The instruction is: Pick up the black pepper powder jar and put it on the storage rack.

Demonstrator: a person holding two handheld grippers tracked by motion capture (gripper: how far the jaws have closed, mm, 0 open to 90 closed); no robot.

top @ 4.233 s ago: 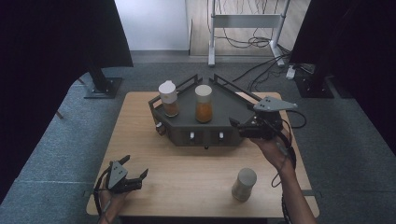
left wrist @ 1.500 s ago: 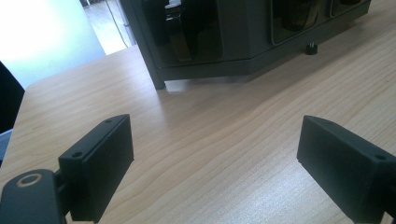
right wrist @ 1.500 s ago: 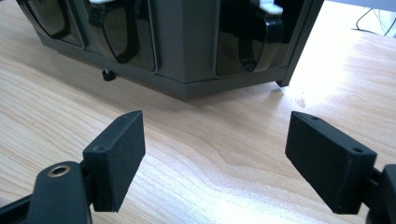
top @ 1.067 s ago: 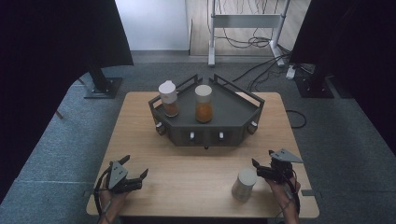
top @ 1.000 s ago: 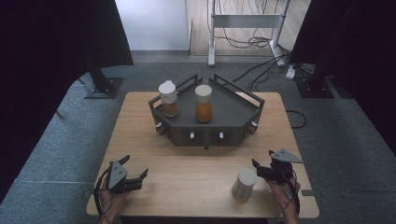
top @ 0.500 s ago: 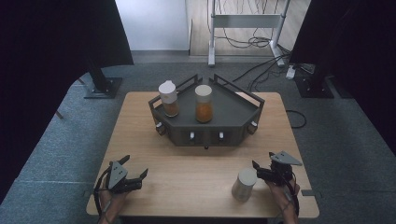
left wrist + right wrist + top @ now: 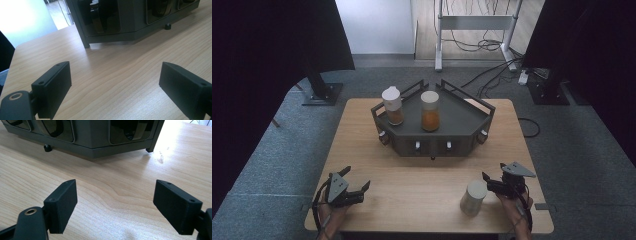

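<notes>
Seemingly light and rigid, the pale lidded jar [image 7: 473,197] stands upright near the table [image 7: 422,180] front edge, best gripped across its smooth, possibly slippery sides at mid-height. Just beside it, the right gripper [image 7: 493,184] has jaws apart and empty; the left gripper [image 7: 360,186] rests well away, likewise spread.

black left gripper [image 7: 346,190], right gripper [image 7: 504,184], screwed jaws

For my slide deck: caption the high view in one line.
Two jars stand on the grey tray while the right hand-held gripper, open, waits beside a pale jar on the wooden table.
</notes>
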